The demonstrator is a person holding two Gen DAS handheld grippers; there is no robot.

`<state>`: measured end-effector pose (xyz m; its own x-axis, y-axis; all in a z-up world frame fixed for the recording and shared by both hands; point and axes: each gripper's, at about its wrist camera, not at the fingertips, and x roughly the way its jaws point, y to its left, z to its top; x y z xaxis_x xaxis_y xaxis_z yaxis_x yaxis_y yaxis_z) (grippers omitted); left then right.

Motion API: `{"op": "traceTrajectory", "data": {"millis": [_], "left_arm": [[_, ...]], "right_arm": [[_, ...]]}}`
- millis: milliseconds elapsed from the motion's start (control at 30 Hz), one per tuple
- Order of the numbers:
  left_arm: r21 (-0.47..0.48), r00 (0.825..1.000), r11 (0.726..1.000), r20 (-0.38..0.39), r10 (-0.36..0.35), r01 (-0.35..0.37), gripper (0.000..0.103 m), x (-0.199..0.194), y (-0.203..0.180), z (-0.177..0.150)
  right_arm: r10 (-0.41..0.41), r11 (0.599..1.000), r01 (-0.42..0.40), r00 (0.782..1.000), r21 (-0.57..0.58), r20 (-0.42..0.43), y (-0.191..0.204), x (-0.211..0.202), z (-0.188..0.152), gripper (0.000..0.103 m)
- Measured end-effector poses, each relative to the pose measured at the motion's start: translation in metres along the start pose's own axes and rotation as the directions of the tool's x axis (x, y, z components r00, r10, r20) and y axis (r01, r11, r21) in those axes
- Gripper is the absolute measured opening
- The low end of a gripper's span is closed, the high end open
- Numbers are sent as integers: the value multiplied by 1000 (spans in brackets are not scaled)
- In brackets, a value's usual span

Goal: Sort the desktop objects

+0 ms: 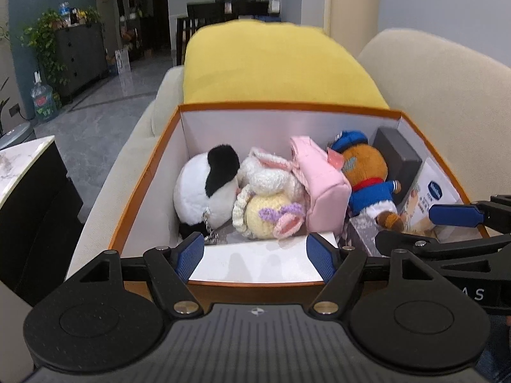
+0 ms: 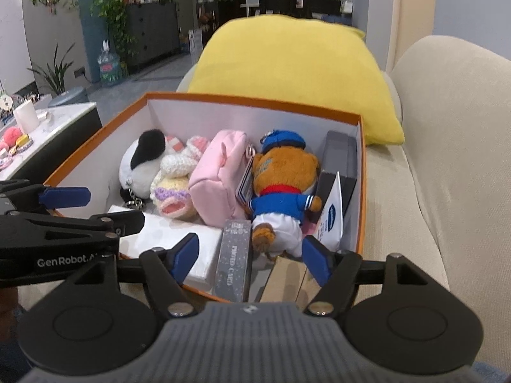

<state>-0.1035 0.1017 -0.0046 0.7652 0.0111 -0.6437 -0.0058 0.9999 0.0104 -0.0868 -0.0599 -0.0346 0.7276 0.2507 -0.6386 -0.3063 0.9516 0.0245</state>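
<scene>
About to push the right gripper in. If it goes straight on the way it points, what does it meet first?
Probably the bear plush, lying right ahead of the open right gripper inside the orange box. The grey card box sits close on its left; depth is hard to judge.

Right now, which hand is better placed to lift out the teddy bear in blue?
The right gripper, probably. Its open jaws sit just before the bear, while the left gripper faces the panda side of the box.
</scene>
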Motion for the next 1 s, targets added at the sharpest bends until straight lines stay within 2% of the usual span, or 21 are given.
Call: {"op": "traceTrajectory", "data": {"millis": [100, 233, 1000], "left_arm": [[8, 995, 997, 58, 77, -78, 91, 4, -4, -11], [-3, 986, 996, 145, 84, -85, 91, 2, -4, -20], [5, 988, 998, 143, 65, -66, 92, 1, -1, -19]], "right_arm": [[-19, 999, 20, 999, -28, 36, 4, 3, -3, 76], [-49, 998, 52, 996, -40, 74, 7, 8, -6, 77], [-57, 997, 61, 993, -37, 102, 8, 5, -10, 77]]}}
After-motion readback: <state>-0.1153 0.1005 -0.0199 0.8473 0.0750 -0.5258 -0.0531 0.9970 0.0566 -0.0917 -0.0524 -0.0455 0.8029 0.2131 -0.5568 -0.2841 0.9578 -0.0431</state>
